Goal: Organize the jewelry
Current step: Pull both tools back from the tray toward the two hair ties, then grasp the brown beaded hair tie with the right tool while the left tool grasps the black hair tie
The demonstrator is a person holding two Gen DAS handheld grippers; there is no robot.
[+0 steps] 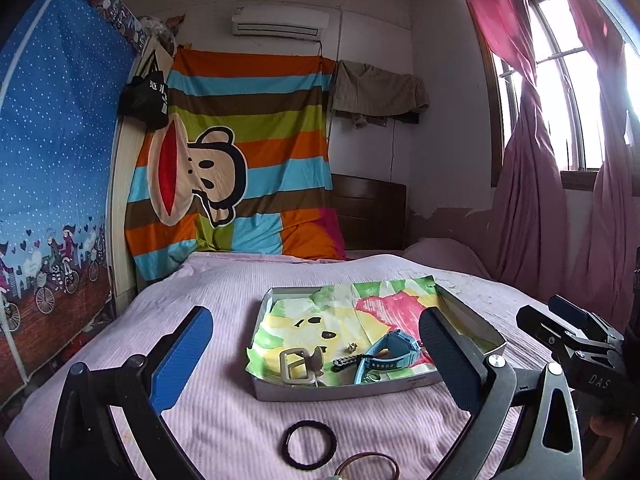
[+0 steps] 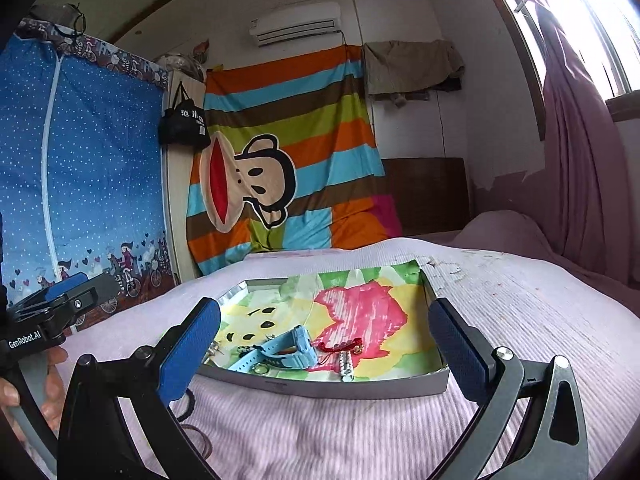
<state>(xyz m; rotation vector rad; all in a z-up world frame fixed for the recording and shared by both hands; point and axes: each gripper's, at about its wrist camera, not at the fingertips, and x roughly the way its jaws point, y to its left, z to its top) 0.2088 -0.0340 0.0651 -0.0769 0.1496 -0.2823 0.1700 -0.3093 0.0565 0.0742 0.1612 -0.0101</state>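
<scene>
The black ring lies flat on the pink bedspread, outside the tray and just short of its near wall. It sits low and centred between the fingers of my left gripper, so that hand is the nearer one. A brown bangle lies just beside it (cut off by the frame edge). From my right gripper the ring is off to the lower left, mostly hidden behind the left finger. Both grippers are spread wide and hold nothing. In the tray, the blue watch lies slantwise.
</scene>
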